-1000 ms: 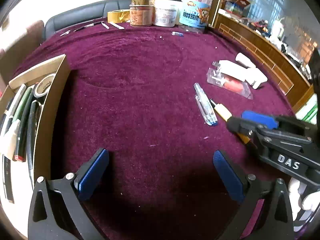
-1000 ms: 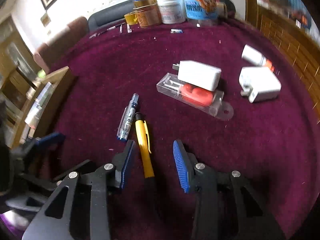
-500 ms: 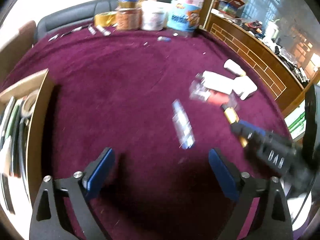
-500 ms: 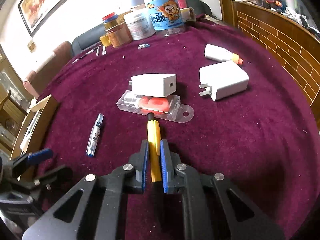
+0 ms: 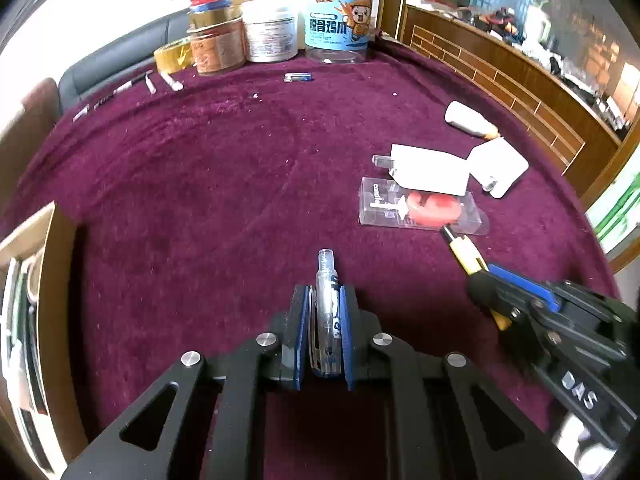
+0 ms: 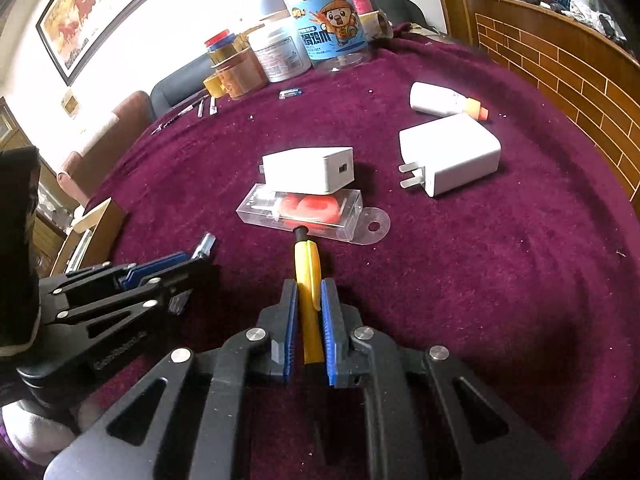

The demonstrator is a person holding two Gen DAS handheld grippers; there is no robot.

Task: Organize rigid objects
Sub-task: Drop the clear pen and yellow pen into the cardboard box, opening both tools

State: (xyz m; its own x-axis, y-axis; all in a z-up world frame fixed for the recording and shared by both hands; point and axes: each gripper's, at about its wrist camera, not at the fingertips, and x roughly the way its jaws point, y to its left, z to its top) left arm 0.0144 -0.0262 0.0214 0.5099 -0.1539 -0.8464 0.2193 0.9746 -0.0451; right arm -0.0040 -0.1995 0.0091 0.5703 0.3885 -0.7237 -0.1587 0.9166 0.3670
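Note:
My left gripper (image 5: 324,300) is shut on a clear pen (image 5: 329,300) that points forward over the purple cloth. My right gripper (image 6: 308,300) is shut on a yellow pen (image 6: 307,276) whose black tip touches a clear case with red parts (image 6: 308,210). In the left wrist view the right gripper (image 5: 516,292) holds the yellow pen (image 5: 466,258) at the right. In the right wrist view the left gripper (image 6: 160,270) shows at the left with the clear pen's tip (image 6: 205,243).
A cardboard box (image 5: 38,312) with pens and tape stands at the left. Two white chargers (image 6: 310,170) (image 6: 450,154) and a white tube (image 6: 444,100) lie ahead. Jars (image 5: 338,26) and tape (image 5: 172,54) line the far edge. A wooden rail (image 6: 560,68) borders the right.
My left gripper moved right and closed on the clear pen. My right gripper, shut on the yellow pen half a second ago, keeps its hold.

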